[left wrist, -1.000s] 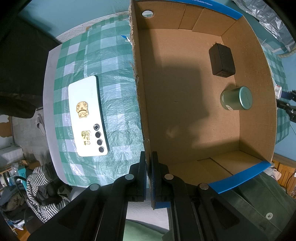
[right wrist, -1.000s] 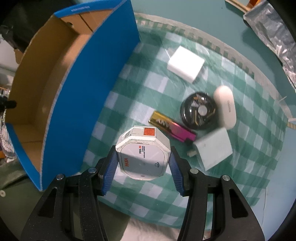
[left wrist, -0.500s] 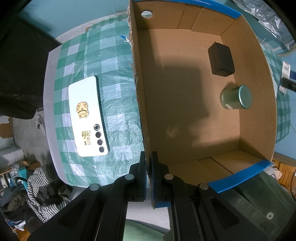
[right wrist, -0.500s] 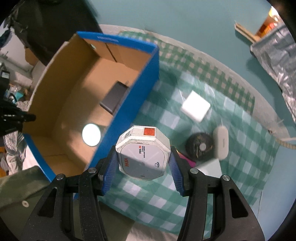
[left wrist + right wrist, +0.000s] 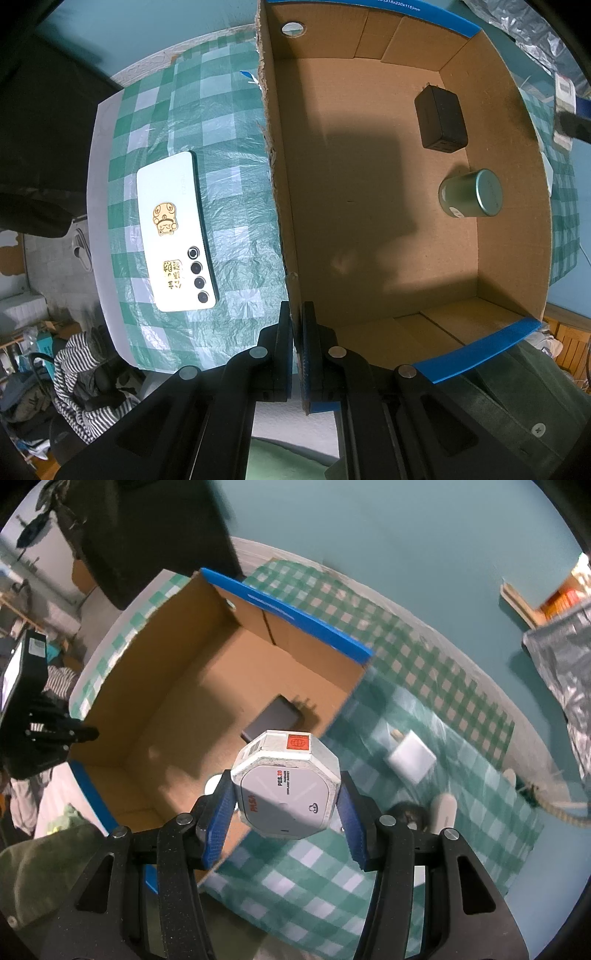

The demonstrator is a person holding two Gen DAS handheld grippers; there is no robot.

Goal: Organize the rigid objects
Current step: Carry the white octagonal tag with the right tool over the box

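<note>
Right gripper (image 5: 286, 805) has carried the octagonal box (image 5: 286, 782), jaws clamping it, above the carton (image 5: 207, 686)

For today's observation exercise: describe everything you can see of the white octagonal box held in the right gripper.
The white octagonal box looks like printed cardboard: eight-sided, flat-faced, with grey edges. Its broad face carries red and dark lettering and a small logo; one side panel bears a red square label. The right gripper is shut on it, blue pads pressing opposite sides. It hangs tilted in the air, above the near corner of the cardboard box, touching nothing else.
</note>
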